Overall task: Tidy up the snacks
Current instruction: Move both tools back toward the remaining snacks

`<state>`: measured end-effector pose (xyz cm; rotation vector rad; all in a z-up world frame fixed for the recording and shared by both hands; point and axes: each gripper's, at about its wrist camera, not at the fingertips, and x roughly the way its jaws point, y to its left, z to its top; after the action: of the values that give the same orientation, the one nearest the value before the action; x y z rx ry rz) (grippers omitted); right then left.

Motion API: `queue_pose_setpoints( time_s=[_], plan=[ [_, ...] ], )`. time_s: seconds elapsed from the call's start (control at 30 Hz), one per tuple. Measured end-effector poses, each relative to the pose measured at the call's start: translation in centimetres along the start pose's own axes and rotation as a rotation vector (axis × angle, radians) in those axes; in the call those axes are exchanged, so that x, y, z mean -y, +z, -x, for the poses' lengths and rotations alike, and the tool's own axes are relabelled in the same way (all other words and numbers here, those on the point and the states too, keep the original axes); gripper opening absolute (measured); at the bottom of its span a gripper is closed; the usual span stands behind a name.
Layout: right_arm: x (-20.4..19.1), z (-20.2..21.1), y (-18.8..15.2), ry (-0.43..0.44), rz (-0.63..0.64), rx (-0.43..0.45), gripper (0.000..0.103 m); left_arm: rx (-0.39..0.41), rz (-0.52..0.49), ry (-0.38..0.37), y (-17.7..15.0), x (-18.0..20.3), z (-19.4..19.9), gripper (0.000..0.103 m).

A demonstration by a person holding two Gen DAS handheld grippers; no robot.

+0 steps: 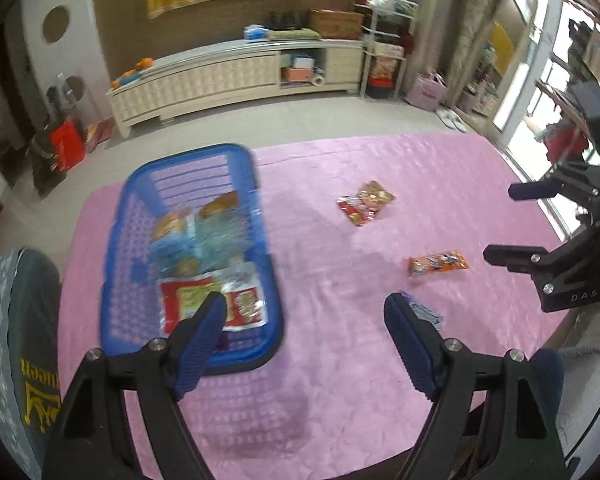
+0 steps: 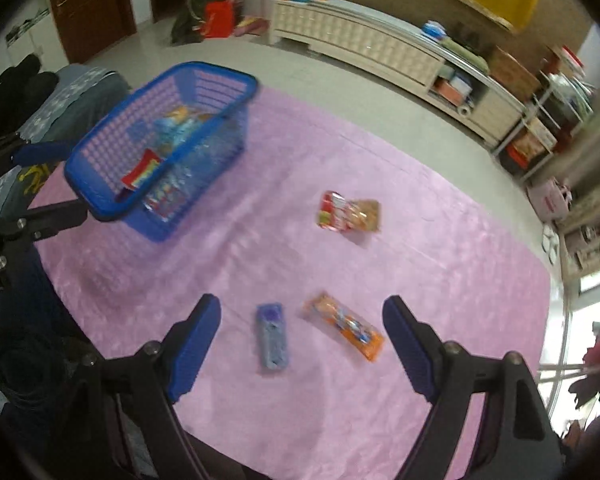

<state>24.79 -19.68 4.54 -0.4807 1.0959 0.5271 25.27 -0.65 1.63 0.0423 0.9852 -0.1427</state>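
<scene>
The left wrist view looks almost straight down into the blue basket, which sits on the left part of the pink cloth, and it shows the contents plainly: a red and green packet and a red and white packet lie at the near end, with blurred light blue wrappers and an orange-brown packet behind them. The right wrist view sees the same basket from the side, so its mesh wall hides much of what is inside. Moving right, the left gripper hangs with its blue-padded fingers spread wide and nothing between them, one finger over the basket's near end. In this view the tip of its other finger partly covers the blue-purple bar, which the right wrist view shows whole, lying on the cloth between the spread, empty fingers of the right gripper. Just beside it to the right lies the orange packet, also seen farther out in the left view. Beyond these, well apart from the basket, the red and gold packet rests on the cloth. At the far right of the left view the right gripper appears from the side, parted and holding nothing.
</scene>
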Motion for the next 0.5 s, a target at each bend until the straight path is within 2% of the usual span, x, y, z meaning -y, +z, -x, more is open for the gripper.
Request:
queue_pose_setpoints(
  time_s=[0.2,0.33,0.5],
  plan=[
    [2.9,-1.1,-1.4,-0.062,-0.015,-0.019,0.086,-0.019,-0.091,-0.031,2.6,3.7,-3.2,0.079],
    [4.8,-2.5,-1.5,-0.054,-0.047,-0.017,0.086,-0.03,-0.161,-0.042,4.3,5.6,-5.6,0.079],
    [7.5,-5.0,-0.5,-0.043,-0.155,-0.01,0.086,-0.071,-0.226,-0.06,6.6,7.2,-9.4,0.079]
  ],
)
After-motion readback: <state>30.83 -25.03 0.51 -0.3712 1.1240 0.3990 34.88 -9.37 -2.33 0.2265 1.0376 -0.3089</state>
